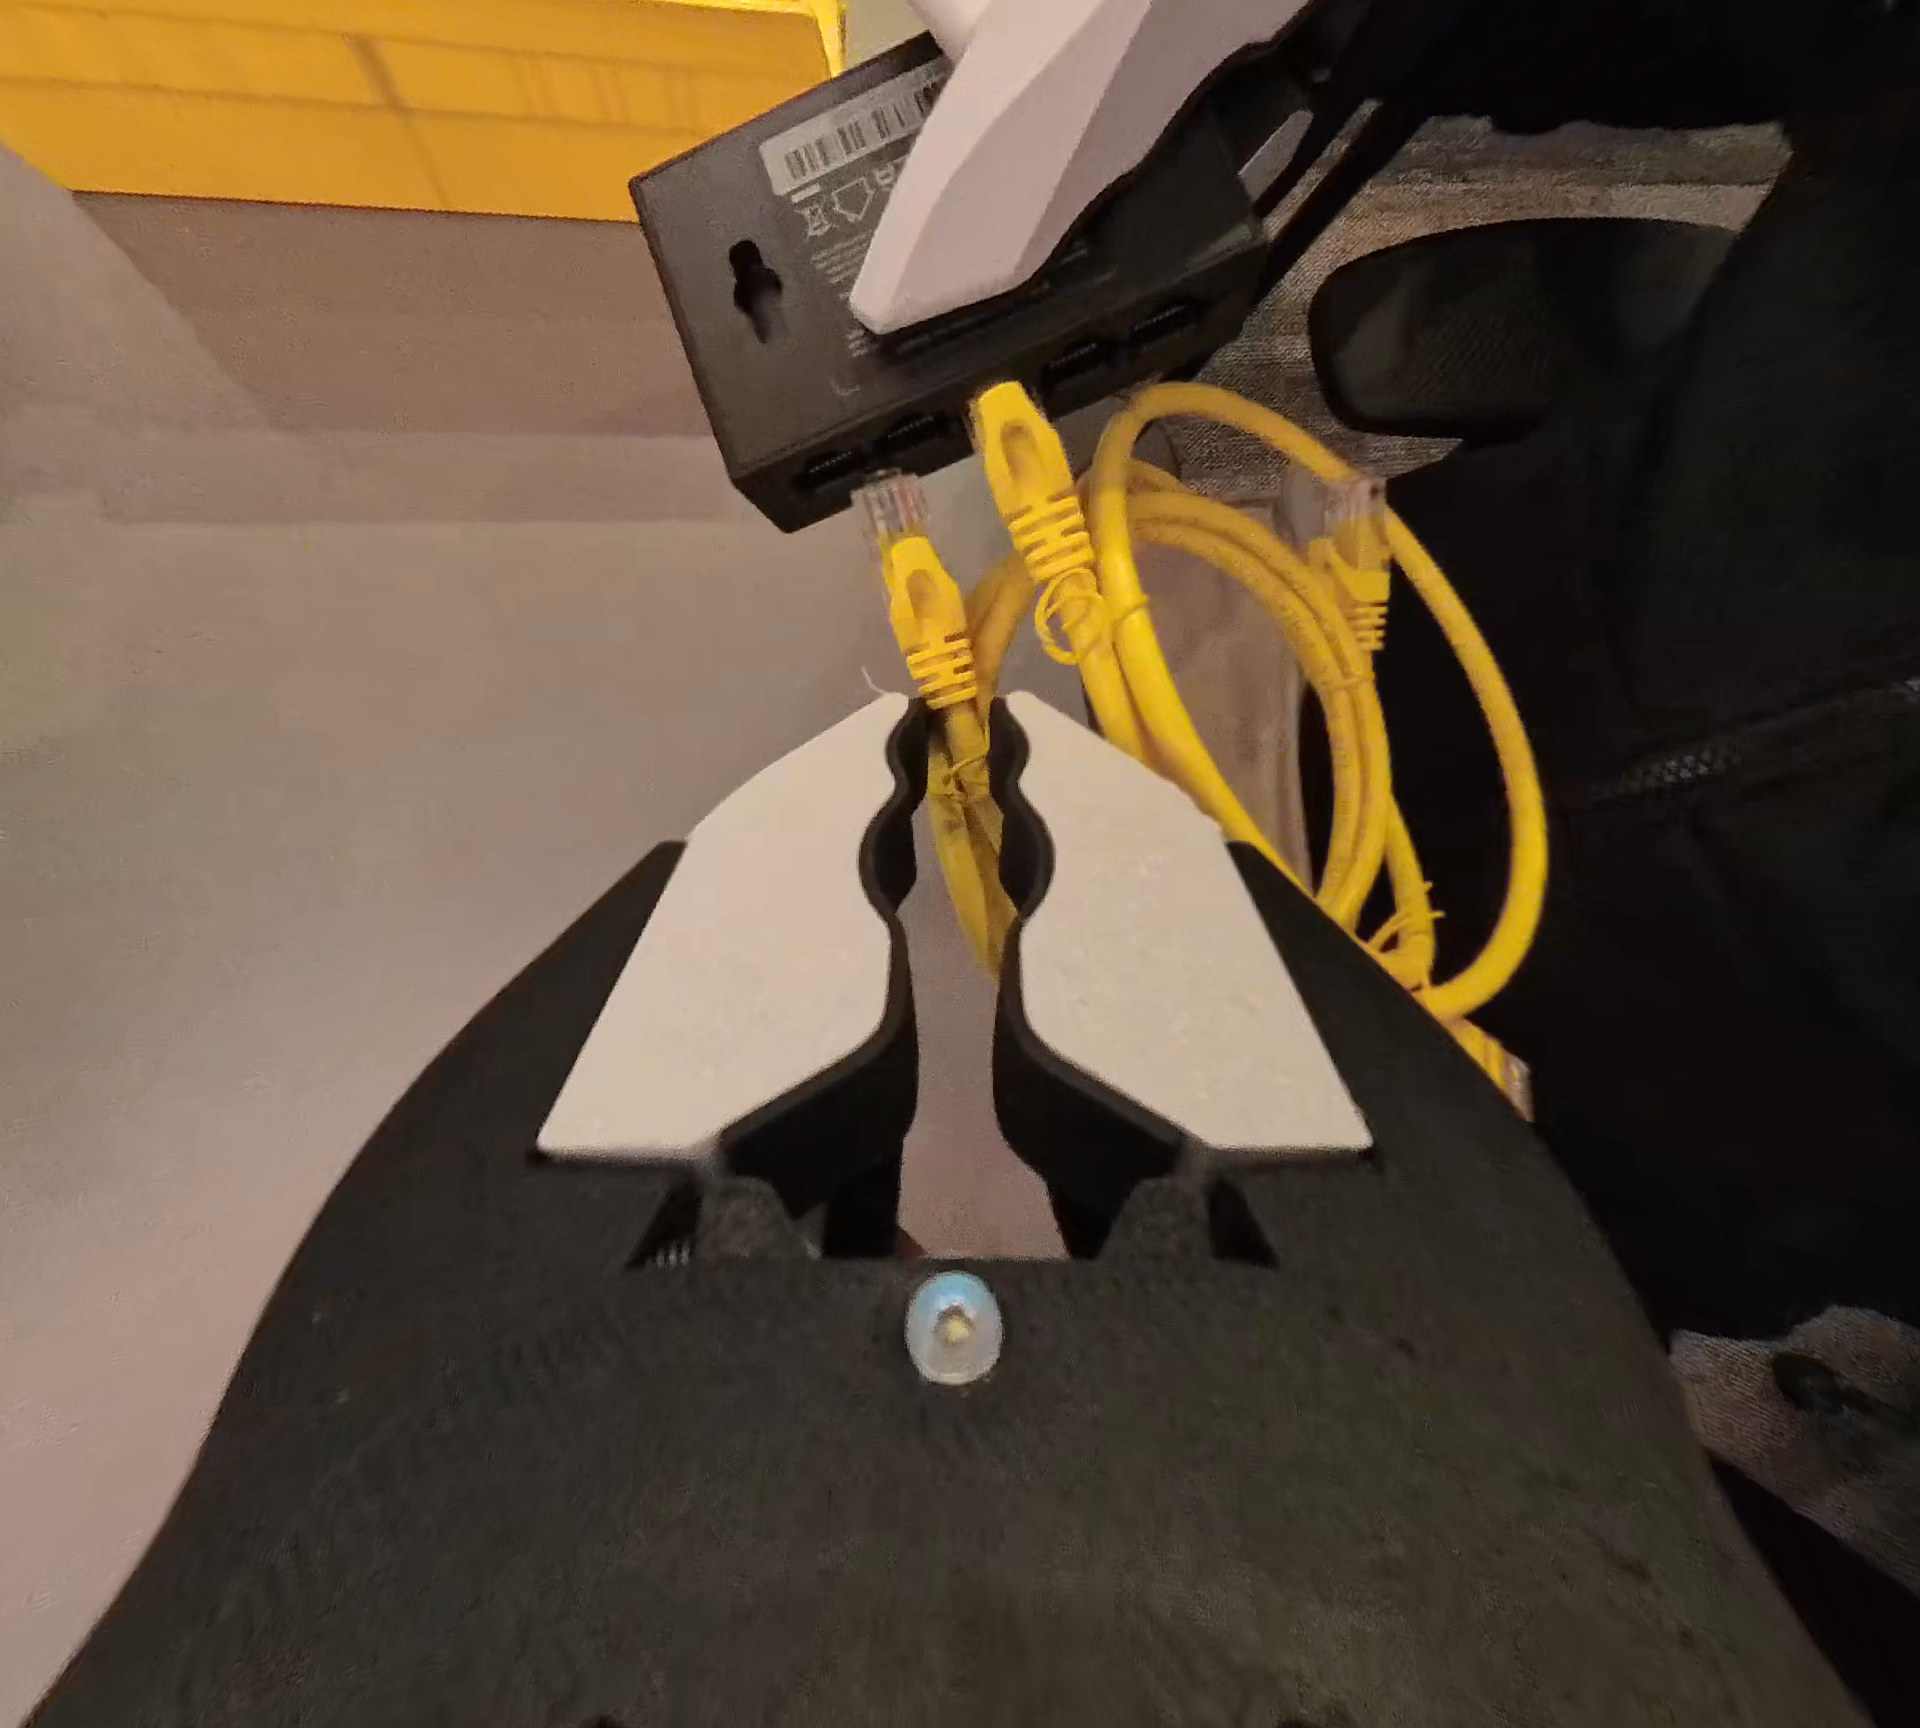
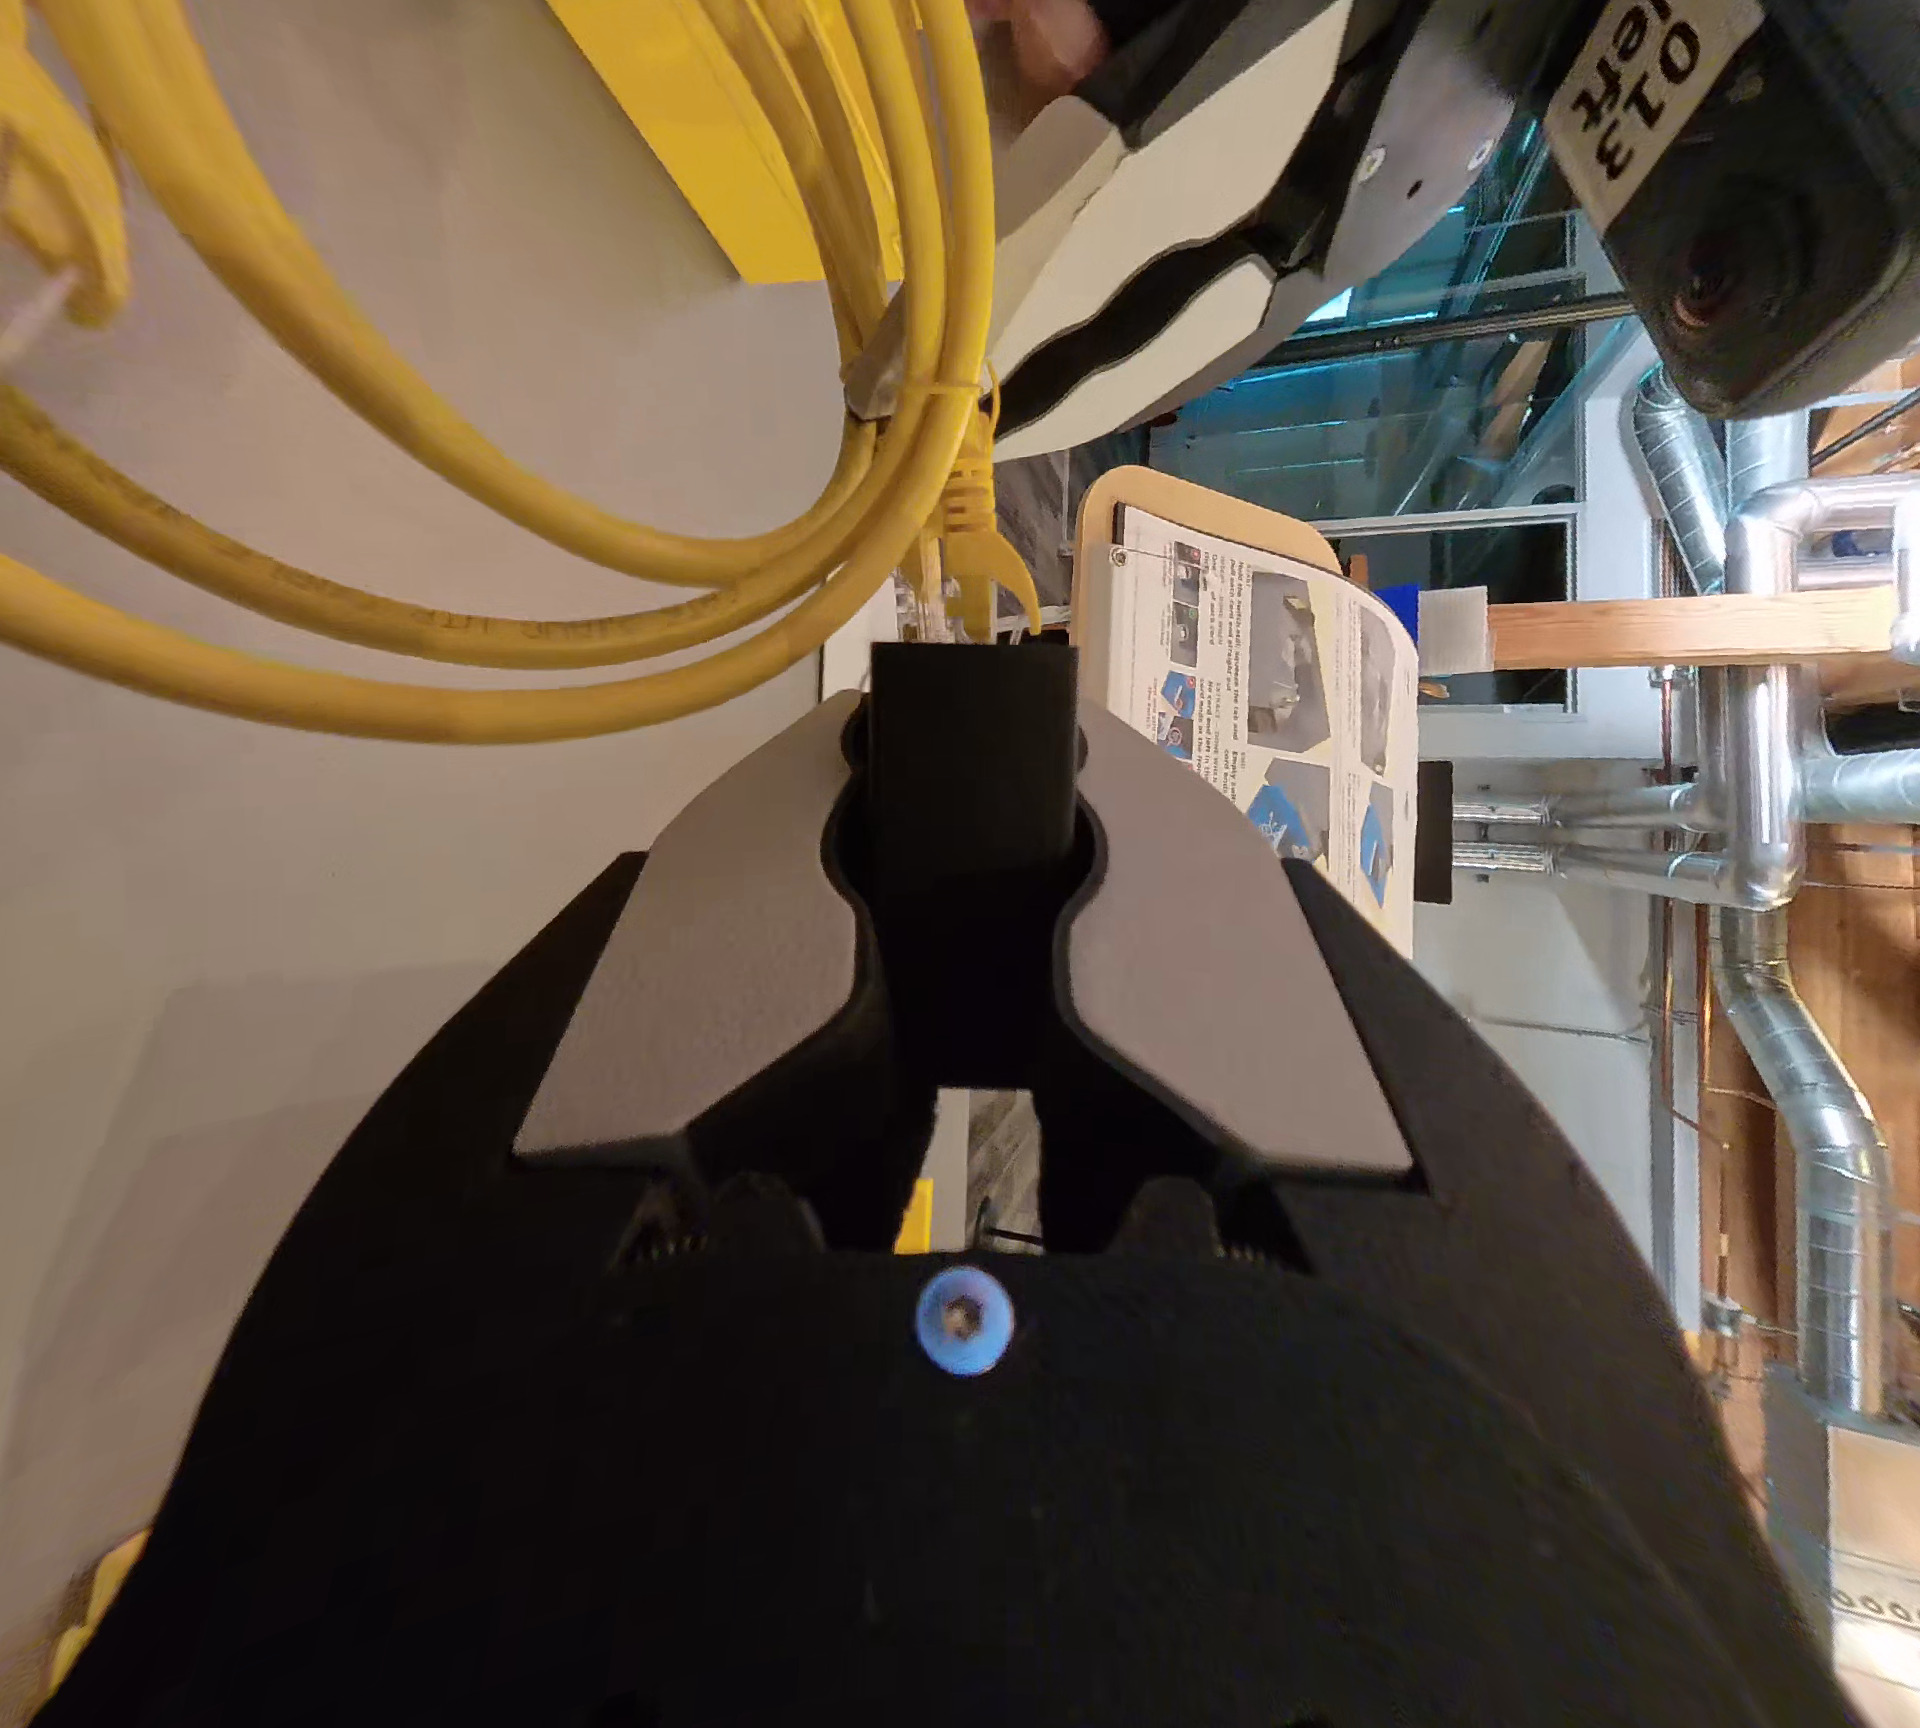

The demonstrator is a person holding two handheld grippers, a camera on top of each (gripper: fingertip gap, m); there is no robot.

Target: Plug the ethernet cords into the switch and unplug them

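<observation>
- The switch (image 1: pixel 821 307) is up in the air, clear of the grey table (image 1: pixel 312 743), with a yellow box (image 1: pixel 364 68) behind it.
- Right gripper (image 2: pixel 971 733) is clamped on the switch's end.
- Left gripper (image 1: pixel 951 722) is nearly closed, pinching a yellow ethernet cord (image 1: pixel 935 618); its clear plug sits right at a port, looks not seated I think.
- A second cord (image 1: pixel 1029 483) is plugged in, and the spare loops (image 1: pixel 1351 691) dangle beside it.

A white printed sticker (image 2: pixel 1642 99) sits on the far tongs' grey body; a barcode label (image 1: pixel 842 151) on the black plastic switch (image 1: pixel 748 348); beyond the switch, an illustrated instruction sheet (image 2: pixel 1262 702).
</observation>
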